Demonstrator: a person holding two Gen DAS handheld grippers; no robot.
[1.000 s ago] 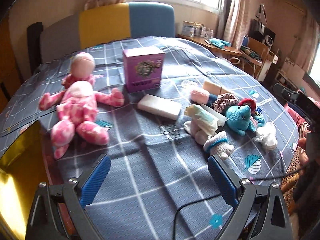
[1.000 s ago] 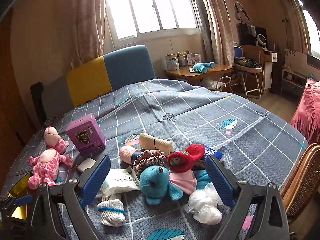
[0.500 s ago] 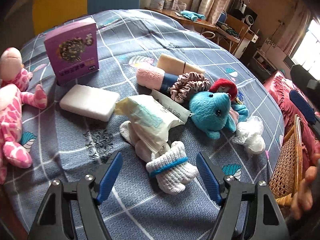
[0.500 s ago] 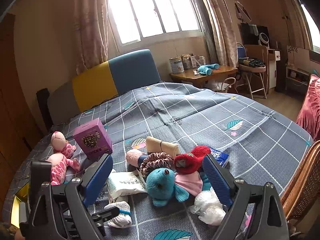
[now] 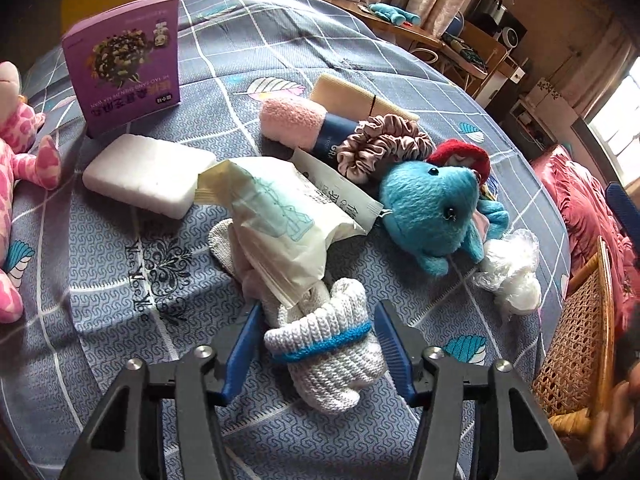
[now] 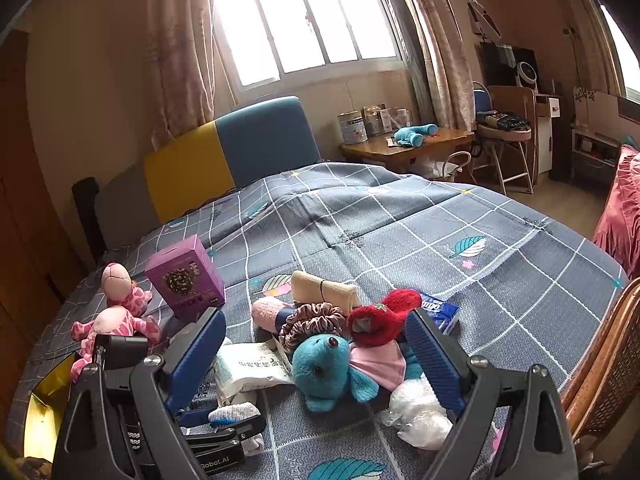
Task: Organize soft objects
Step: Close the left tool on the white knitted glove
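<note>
1. Bedspread (image 5: pixel 120 280) carried everything. We saw the soft pile near its edge on the wicker chair (image 5: pixel 576 344) side, and the pink doll (image 5: pixel 20 160) well apart at the opposite edge.
2. Containers: a purple box (image 5: pixel 124 64) stood upright and shut behind the pile, contents not visible. A yellow open-looking bin (image 6: pixel 44 412) sat at the bedspread edge beside the doll; we couldn't tell what was in it.
3. Blue plush (image 5: pixel 432 208) lay in the pile's middle, touching the scrunchie (image 5: pixel 384 148) and a red plush (image 5: pixel 464 154). A clear plastic wad (image 5: pixel 512 272) lay just beside it, toward the chair edge.
4. White sponge block (image 5: pixel 148 180) lay flat just in front of the box.
5. A tissue pack (image 5: pixel 280 220) lay across the white knit glove (image 5: pixel 324 344), pinning its far end.
6. Key relation: the glove's long axis ran straight away from the left gripper (image 5: pixel 316 340). Its blue-banded cuff end sat between the blue fingers (image 5: pixel 244 344), which stood apart on either side, not yet pinching, gaps visible both sides.
7. We judged the left gripper far nearer. Closing there should catch the cuff, but the pack might drag along.
8. Right gripper (image 6: pixel 316 356) hovered spread wide above the blue plush, holding nothing.
</note>
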